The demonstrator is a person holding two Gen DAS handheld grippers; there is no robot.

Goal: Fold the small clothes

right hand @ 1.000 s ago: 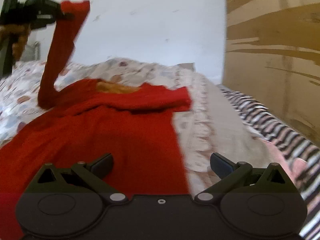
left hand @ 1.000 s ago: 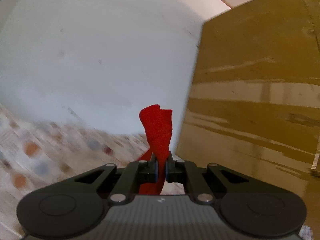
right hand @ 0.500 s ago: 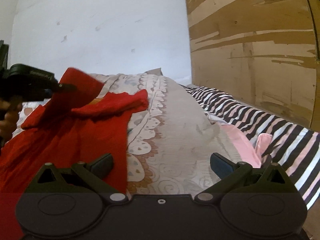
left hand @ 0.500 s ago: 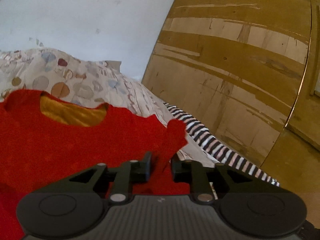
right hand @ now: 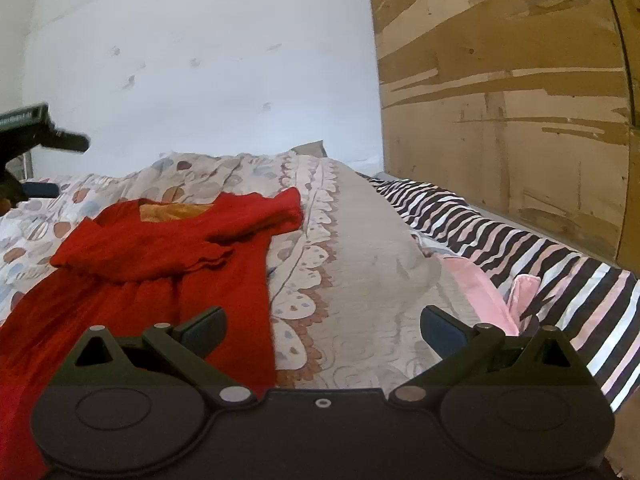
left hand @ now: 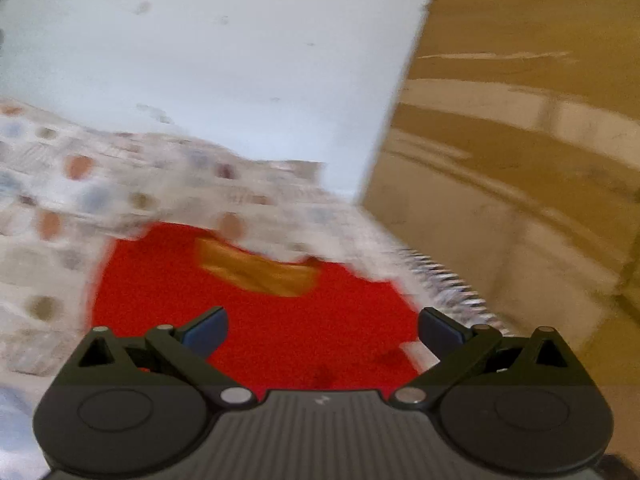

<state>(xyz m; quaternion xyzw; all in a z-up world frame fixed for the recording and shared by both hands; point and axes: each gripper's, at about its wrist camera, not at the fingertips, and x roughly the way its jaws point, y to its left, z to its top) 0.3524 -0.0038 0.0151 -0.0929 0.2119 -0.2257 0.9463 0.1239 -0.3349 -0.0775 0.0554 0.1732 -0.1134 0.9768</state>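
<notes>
**Red dress flat on the bed, both grippers empty**

Lying spread on the patterned bedspread (right hand: pixel 352 280), the red dress (right hand: pixel 160 264) has its orange-lined neckline (right hand: pixel 176 211) toward the white wall (right hand: pixel 208 60), and one sleeve (right hand: pixel 264 216) is folded in across the chest. The left gripper (left hand: pixel 322 326) hangs above the bodice with its jaws wide apart and nothing between them; its view is blurred, so fine detail of the cloth is lost there. The right gripper (right hand: pixel 322 326) is likewise spread wide and empty, sitting over the dress's right edge and the bedspread beside it.

The fabric looks thin, light and limp, with a gathered seam at the waist, so it should drape and slide rather than hold a crease. It is probably best pinched at an edge: the hem corners or the side seam at the skirt. A grab in the middle would likely bunch it. The soft bedding below may get caught in a deep pinch. A striped blanket (right hand: pixel 540 248) and a wooden wardrobe (right hand: pixel 500 100) lie to the right.
</notes>
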